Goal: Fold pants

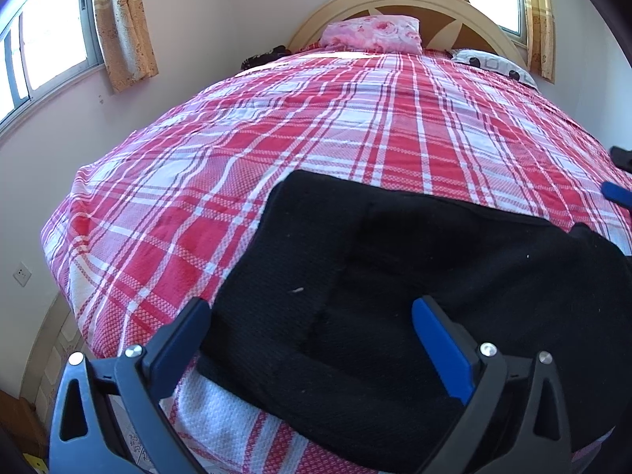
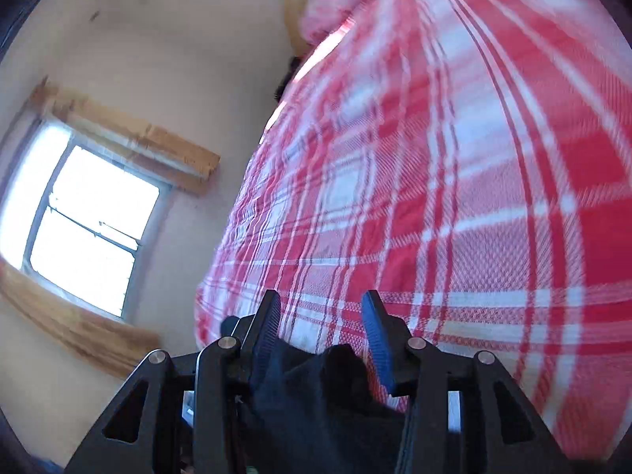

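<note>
Black pants (image 1: 395,284) lie partly folded on the red and white plaid bed cover (image 1: 276,126) near the bed's foot. My left gripper (image 1: 312,316) is wide open just above the near part of the pants, holding nothing. My right gripper (image 2: 322,316) is partly open, with a bunch of the black pants cloth (image 2: 328,387) lying deep between its fingers near their base. The right wrist view is tilted and blurred by motion. The right gripper's blue fingertip (image 1: 616,193) shows at the right edge of the left wrist view.
A pink floral pillow (image 1: 371,33) and a grey patterned pillow (image 1: 493,65) lie by the wooden headboard (image 1: 466,12). Windows with yellow curtains (image 1: 122,27) are in the left wall. The bed's left edge (image 1: 67,237) drops to the floor.
</note>
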Demonstrator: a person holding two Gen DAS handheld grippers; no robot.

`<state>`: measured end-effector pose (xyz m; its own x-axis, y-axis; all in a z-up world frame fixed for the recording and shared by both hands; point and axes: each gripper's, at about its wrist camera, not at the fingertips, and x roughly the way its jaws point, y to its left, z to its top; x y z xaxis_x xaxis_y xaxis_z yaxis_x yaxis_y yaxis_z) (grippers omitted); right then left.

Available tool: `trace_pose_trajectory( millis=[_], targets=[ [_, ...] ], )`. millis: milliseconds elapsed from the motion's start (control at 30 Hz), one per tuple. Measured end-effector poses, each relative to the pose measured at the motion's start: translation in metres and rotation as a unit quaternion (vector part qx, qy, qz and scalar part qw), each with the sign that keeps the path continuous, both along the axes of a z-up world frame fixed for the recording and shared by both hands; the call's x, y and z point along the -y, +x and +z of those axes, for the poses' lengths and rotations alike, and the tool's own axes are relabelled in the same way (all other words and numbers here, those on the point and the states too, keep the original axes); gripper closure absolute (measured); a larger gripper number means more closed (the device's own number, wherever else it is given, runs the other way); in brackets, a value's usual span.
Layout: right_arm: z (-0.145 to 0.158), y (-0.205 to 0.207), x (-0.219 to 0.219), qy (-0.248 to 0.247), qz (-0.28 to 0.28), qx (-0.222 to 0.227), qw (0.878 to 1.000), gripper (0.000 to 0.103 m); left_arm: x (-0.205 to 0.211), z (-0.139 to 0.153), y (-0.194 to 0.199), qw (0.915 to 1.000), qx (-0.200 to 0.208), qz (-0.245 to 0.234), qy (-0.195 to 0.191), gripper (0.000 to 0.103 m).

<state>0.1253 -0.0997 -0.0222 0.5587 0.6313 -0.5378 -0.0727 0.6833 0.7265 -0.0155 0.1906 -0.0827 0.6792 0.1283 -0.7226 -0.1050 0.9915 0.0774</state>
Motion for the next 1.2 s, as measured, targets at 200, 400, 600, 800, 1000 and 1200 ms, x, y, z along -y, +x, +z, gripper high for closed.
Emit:
trace_pose_trajectory(
  millis=[200,400,600,800,1000,1200],
  targets=[
    [0.017,-0.022,-0.087,-0.1,0.111,0.048,0.988,0.059,0.006,0.002,0.003,0.9997,-0.012,0.008,0.02,0.0],
    [-0.025,-0.002,-0.103,-0.235,0.087,-0.011,0.968,0.103,0.008,0.003,0.006,0.9992,-0.026,0.006,0.031,0.0],
    [-0.029,-0.002,-0.056,-0.15,0.025,-0.041,0.988,0.103,0.008,0.005,0.007,0.9992,-0.028,0.005,0.029,0.0],
    [0.009,-0.044,-0.058,-0.188,-0.025,0.046,0.981,0.099,0.021,0.025,0.003,0.9971,-0.001,-0.002,0.076,0.0],
    [0.011,-0.079,-0.052,-0.226,-0.037,0.045,0.972,0.099,0.032,0.029,0.025,0.9978,0.009,-0.025,0.06,0.0],
    [0.002,-0.119,0.002,-0.236,-0.094,0.016,0.967,0.099,0.017,0.008,0.04,0.9993,-0.036,0.002,-0.01,0.0]
  ],
)
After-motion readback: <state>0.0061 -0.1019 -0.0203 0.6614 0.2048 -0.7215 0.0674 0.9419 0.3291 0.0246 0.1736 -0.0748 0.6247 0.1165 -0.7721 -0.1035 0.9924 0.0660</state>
